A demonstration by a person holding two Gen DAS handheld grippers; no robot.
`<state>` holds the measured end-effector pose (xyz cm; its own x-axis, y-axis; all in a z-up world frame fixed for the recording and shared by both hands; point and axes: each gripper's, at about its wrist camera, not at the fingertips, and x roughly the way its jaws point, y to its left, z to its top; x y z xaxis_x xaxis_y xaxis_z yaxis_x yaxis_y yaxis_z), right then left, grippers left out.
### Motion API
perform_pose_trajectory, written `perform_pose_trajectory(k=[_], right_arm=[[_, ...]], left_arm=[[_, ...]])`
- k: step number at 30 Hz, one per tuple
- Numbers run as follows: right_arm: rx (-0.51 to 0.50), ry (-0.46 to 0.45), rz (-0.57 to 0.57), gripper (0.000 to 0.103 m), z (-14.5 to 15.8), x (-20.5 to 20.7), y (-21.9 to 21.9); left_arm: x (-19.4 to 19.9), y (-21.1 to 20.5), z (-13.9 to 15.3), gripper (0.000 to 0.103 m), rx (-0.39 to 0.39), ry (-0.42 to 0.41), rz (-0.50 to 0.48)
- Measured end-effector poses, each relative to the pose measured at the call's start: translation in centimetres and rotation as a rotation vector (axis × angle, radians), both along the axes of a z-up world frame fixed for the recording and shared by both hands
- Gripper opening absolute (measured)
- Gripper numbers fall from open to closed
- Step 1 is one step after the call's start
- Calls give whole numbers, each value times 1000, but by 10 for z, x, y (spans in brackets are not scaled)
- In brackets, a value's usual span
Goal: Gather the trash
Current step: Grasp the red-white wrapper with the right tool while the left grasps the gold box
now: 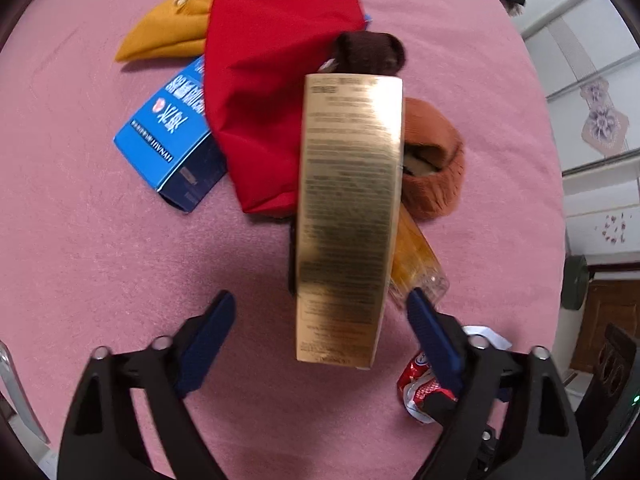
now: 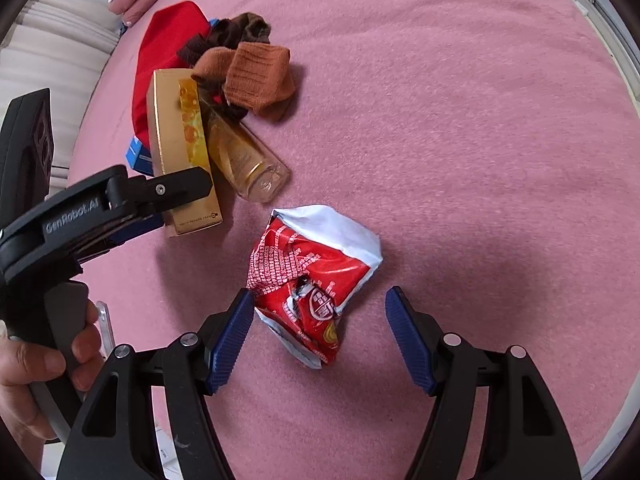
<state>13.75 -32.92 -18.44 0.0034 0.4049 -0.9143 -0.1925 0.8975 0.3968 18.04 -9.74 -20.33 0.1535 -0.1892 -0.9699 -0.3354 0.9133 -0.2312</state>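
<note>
Two grippers stand wide apart, holding nothing: the right gripper (image 2: pixel 320 332) straddles the crumpled red-and-white snack wrapper (image 2: pixel 316 280) on the pink blanket (image 2: pixel 460 140), its left pad touching it. Only the left wrist view shows the left gripper (image 1: pixel 320 320) around the near end of the tall gold cardboard box (image 1: pixel 348 216), and farther left a blue printed carton (image 1: pixel 172 136) and a mustard cloth (image 1: pixel 168 28).

Both wrist views look steeply down, close over the pink bedspread (image 1: pixel 100 240) — sharing the gold box (image 1: pixel 348 216).

Two boxes (image 1: pixel 347 216) (image 1: pixel 168 136), one bottle (image 2: pixel 244 156), one wrapper (image 2: pixel 316 276), three socks (image 2: pixel 260 76).
</note>
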Motion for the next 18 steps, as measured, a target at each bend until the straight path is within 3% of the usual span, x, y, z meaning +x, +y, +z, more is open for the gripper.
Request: perform_pose_trajectory(k=[3,4,6,11,18], right_arm=[[8,4,3,56,0,2,2],[9,4,6,54,0,3,4],[3,1,19,44,1,5,7],[12,-10,40,34,7,2,13],[26,-18,24,29,20,-12,-5]], left_arm=[[1,7,-5,62,-2,15,15],[2,7,-6,50,13,24,10],[2,7,-10,48,32,42,2],[-3,2,-3,44,-15,2,6],[-31,-4,12,42,-38,-31,-17]])
